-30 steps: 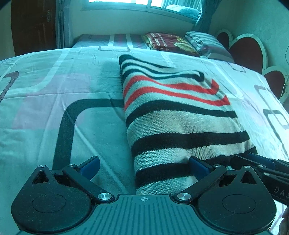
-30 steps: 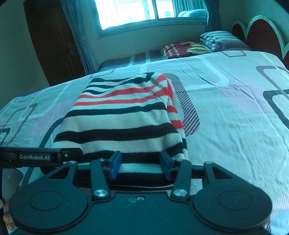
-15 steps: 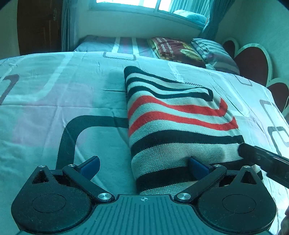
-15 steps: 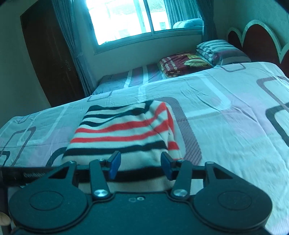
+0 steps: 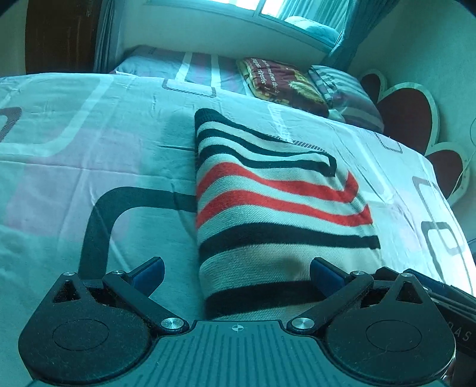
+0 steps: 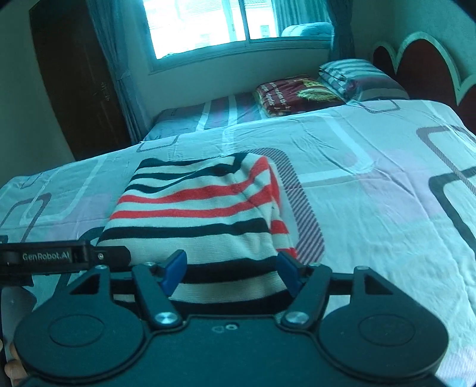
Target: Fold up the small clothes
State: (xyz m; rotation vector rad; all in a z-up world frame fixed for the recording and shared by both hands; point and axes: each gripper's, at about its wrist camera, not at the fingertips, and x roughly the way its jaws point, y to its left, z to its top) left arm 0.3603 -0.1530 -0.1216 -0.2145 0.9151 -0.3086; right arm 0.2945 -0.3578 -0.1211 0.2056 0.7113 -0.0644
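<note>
A folded knit sweater (image 5: 276,214) with cream, black and red stripes lies flat on the bed; it also shows in the right wrist view (image 6: 202,214). My left gripper (image 5: 236,272) is open, its jaws wide apart over the sweater's near left edge. My right gripper (image 6: 230,272) is open over the sweater's near right part. Neither holds the fabric. The right gripper's body shows at the lower right of the left wrist view (image 5: 446,300), and the left one at the left of the right wrist view (image 6: 59,256).
The bedsheet (image 6: 372,193) is pale with grey and pink rounded-square patterns. Folded blankets (image 6: 294,93) and a striped pillow (image 6: 360,77) lie at the far end. A heart-shaped headboard (image 5: 407,110) stands at the right, a window (image 6: 208,23) and a dark wardrobe (image 6: 74,74) beyond.
Both grippers have drawn back and risen a little from the sweater. The sweater lies as before, and both jaws stay open.
</note>
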